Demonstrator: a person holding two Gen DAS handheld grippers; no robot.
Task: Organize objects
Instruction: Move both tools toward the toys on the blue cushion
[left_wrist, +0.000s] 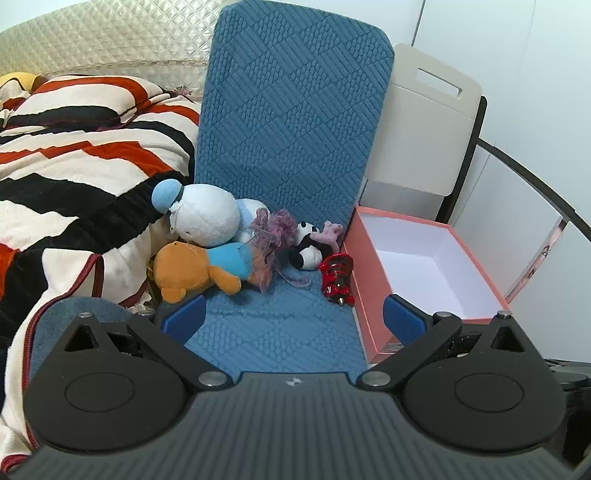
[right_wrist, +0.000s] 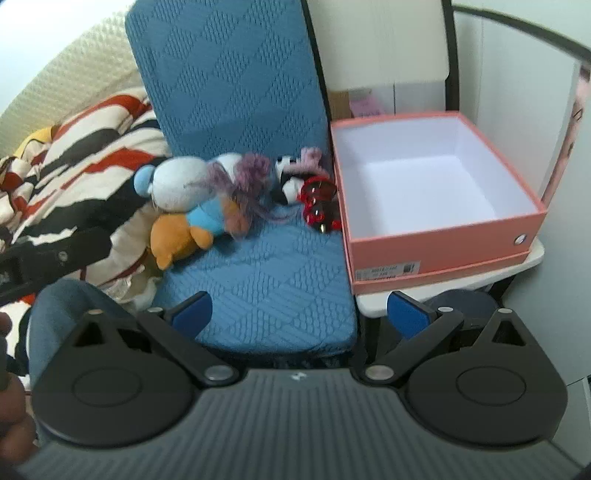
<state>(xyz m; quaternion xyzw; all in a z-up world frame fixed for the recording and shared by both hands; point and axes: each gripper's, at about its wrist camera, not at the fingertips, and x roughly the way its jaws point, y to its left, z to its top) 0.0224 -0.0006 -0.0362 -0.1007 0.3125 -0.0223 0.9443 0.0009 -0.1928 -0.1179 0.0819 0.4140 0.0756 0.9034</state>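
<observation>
A striped red, black and cream fleece blanket (left_wrist: 74, 155) is heaped at the left, against a blue chair with a knitted diamond-pattern cover (left_wrist: 291, 110). To the right of the seat stands an open salmon-pink cardboard box with a white inside (right_wrist: 436, 206), resting on a white ledge (right_wrist: 443, 280) with nothing in it. At the back of the seat the toys lie in a row: a white round plush with a pale blue cap (left_wrist: 199, 214) lies on top of an orange plush bear in a light blue shirt (left_wrist: 199, 269), then a tuft of purple and lilac yarn (left_wrist: 273, 232), a small black-and-white panda plush (left_wrist: 306, 247) with a little pink soft toy (left_wrist: 332, 232) behind it, and, nearest the box wall, a shiny red-and-black toy (left_wrist: 336, 277). The left gripper (left_wrist: 291, 319) and the right gripper (right_wrist: 299, 312) both hover above the front of the seat, well apart from the toys, each with its blue-padded jaws spread wide and nothing between them.
</observation>
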